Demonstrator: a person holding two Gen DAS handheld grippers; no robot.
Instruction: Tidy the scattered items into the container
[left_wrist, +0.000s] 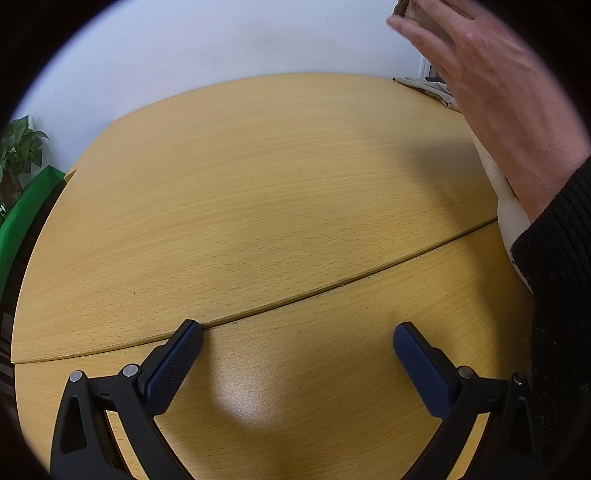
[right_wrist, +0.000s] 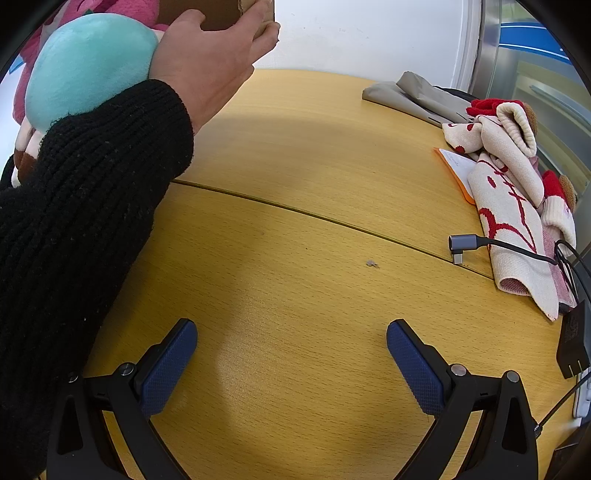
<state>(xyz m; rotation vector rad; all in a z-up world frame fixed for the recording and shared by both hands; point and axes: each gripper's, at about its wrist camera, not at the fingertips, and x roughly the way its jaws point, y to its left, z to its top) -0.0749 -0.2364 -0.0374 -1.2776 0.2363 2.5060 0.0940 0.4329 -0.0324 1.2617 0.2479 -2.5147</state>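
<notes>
Both grippers, left gripper (left_wrist: 297, 363) and right gripper (right_wrist: 291, 363), idle low over the wooden table (right_wrist: 295, 184), jaws spread and empty, presumably waiting while a bare hand (right_wrist: 210, 62) carries the cardboard box (right_wrist: 221, 13) with plush toys (right_wrist: 88, 70) alongside.

pale wood table (left_wrist: 258, 192) fills the view, a thin seam (right_wrist: 332, 221) running across between its two tops. plain white wall (left_wrist: 184, 55) behind. leafy green plant (left_wrist: 18, 147) off the left edge, metal window frame (right_wrist: 491, 48) at right.
</notes>
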